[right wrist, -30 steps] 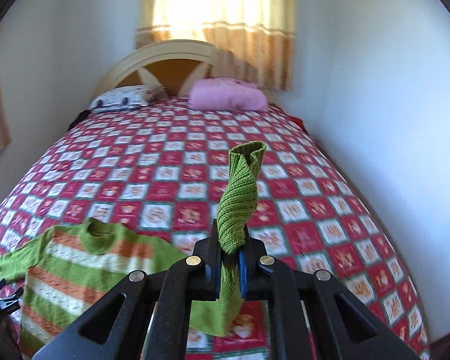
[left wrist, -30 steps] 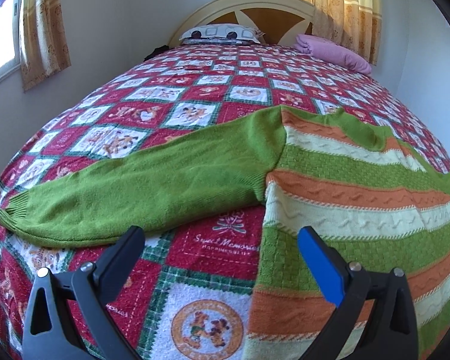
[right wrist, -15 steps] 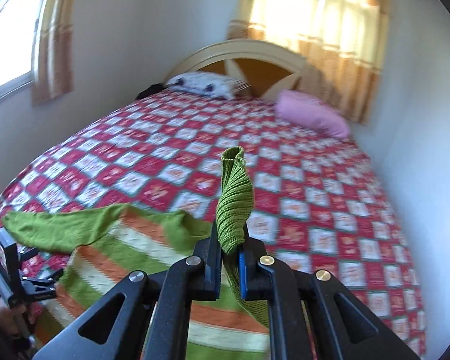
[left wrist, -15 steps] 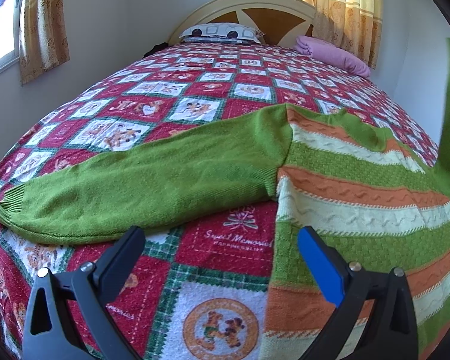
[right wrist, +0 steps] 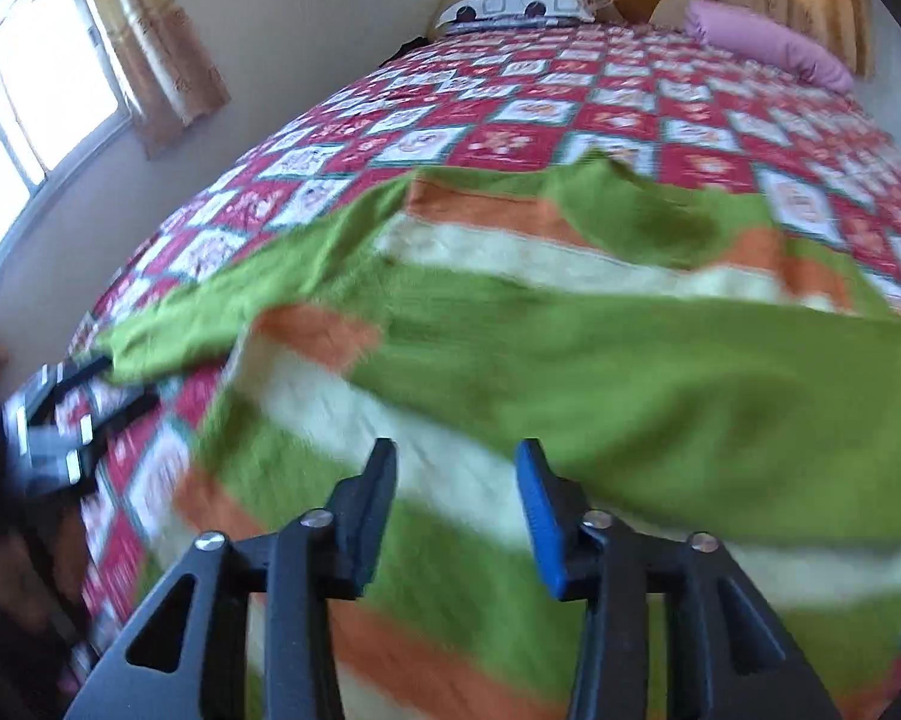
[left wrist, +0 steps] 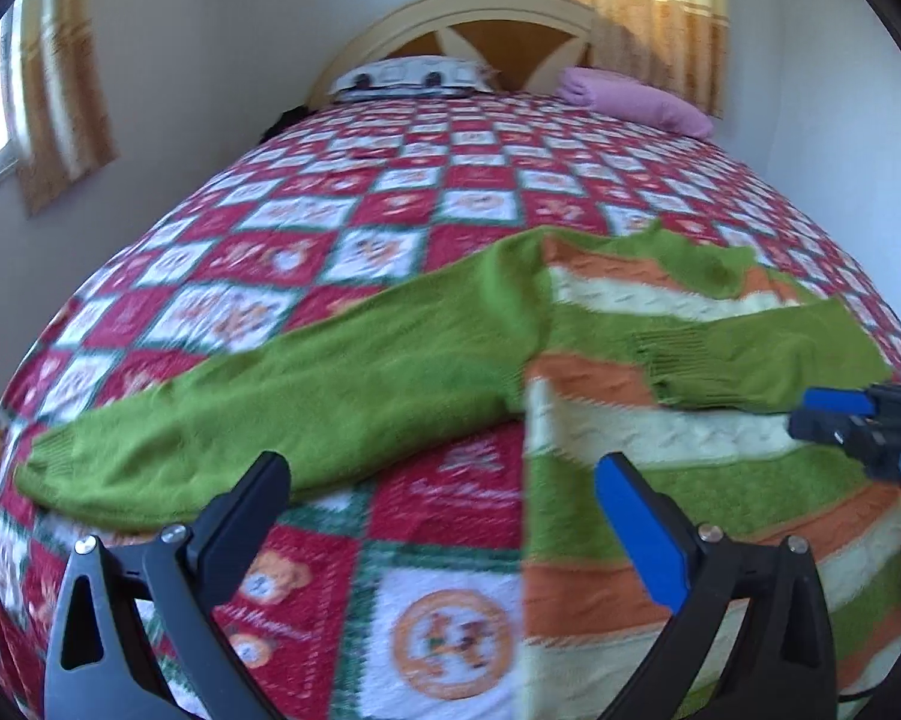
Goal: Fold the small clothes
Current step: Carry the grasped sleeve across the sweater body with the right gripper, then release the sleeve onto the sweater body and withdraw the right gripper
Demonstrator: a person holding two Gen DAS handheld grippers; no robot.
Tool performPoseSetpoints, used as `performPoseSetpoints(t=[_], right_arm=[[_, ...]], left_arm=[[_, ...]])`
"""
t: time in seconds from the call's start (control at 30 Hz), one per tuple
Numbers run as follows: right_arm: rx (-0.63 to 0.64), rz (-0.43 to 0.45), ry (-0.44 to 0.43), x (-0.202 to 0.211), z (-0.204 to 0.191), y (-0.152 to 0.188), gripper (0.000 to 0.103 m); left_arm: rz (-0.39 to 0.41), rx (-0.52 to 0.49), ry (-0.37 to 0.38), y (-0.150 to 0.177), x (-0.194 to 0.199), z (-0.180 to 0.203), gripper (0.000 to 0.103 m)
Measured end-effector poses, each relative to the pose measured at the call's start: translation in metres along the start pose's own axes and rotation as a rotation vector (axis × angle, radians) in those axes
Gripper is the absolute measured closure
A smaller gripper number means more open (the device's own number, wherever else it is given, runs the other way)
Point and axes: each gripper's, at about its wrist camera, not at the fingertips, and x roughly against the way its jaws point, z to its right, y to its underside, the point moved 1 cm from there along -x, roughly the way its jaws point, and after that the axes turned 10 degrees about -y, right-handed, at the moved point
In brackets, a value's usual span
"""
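Nearest us, our left gripper [left wrist: 444, 492] is hovering low over the bed [left wrist: 450, 192], jaws spread wide w/ nothing between them, approx. above the spot where the quilt meets the sweater [left wrist: 660, 420] edge. We're judging it's parked there to go for the left sleeve [left wrist: 282, 408], which is lying stretched out flat toward the bed's left edge, cuff furthest out.

Our right gripper [right wrist: 456, 480] is also gaping, jaws partway apart, holding nothing; it's hanging just over the sweater's striped body. In the left wrist view it's showing at the far right edge, right beside the right sleeve [left wrist: 750, 360]. That sleeve is lying across the chest, cuff pointing inward – prob. laid there as fold no. 1 of the 2 sleeve folds, so the body ends up a tidy rectangle.

Sweater is lying face up, flat on the quilt, collar [left wrist: 690, 264] toward the headboard [left wrist: 492, 18]. Beyond it, 2 pillows are resting at the head: 1 white patterned [left wrist: 408, 75], 1 pink [left wrist: 630, 99].
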Motion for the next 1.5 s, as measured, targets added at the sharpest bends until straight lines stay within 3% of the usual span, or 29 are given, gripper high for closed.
performPoseSetpoints(t=[0.23,0.4,0.5,0.57,0.63,0.67,0.97,1.07,1.13,1.23,1.27,1.37,1.47,1.5], right_arm=[[0.005,0.041,0.179,0.067,0.045,0.047,0.047],[0.048,0.040,0.199,0.071,0.049,0.077,0.047],[0.094,0.057,0.208,0.070,0.045,0.088,0.047],[0.117,0.067,0.213,0.068,0.043,0.092,0.047],[0.129,0.079,0.220,0.066,0.042,0.096,0.047],[0.134,0.089,0.220,0.066,0.043,0.098,0.046],[0.154,0.125,0.224,0.062,0.042,0.104,0.037],[0.158,0.125,0.226,0.061,0.041,0.105,0.036],[0.156,0.119,0.226,0.061,0.041,0.105,0.036],[0.131,0.122,0.213,0.073,0.045,0.100,0.036],[0.108,0.147,0.238,0.081,0.050,0.095,0.036],[0.028,0.190,0.451,0.099,0.079,0.071,0.035],[-0.001,0.121,0.655,0.080,0.120,0.045,0.035],[-0.018,0.096,0.683,0.071,0.134,0.040,0.035]], left_arm=[[-0.004,-0.078,0.109,-0.032,-0.008,0.066,0.011],[-0.085,-0.123,0.145,-0.040,-0.040,0.114,0.033],[-0.144,-0.127,0.148,-0.040,-0.064,0.132,0.041],[-0.181,-0.105,0.151,-0.038,-0.077,0.138,0.052],[-0.125,-0.068,0.171,-0.039,-0.072,0.136,0.086],[-0.130,-0.071,0.215,-0.040,-0.069,0.137,0.095],[0.065,-0.074,0.239,-0.055,-0.003,0.107,0.096],[0.051,-0.080,0.205,-0.051,-0.013,0.101,0.096],[-0.003,-0.088,0.156,-0.040,-0.031,0.098,0.096],[-0.042,-0.079,0.160,-0.028,-0.050,0.097,0.096],[-0.049,-0.078,0.159,-0.024,-0.055,0.097,0.096],[-0.052,-0.061,0.169,-0.023,-0.059,0.098,0.095],[-0.041,-0.054,0.163,-0.024,-0.056,0.098,0.094],[-0.038,-0.055,0.162,-0.023,-0.055,0.099,0.094]])
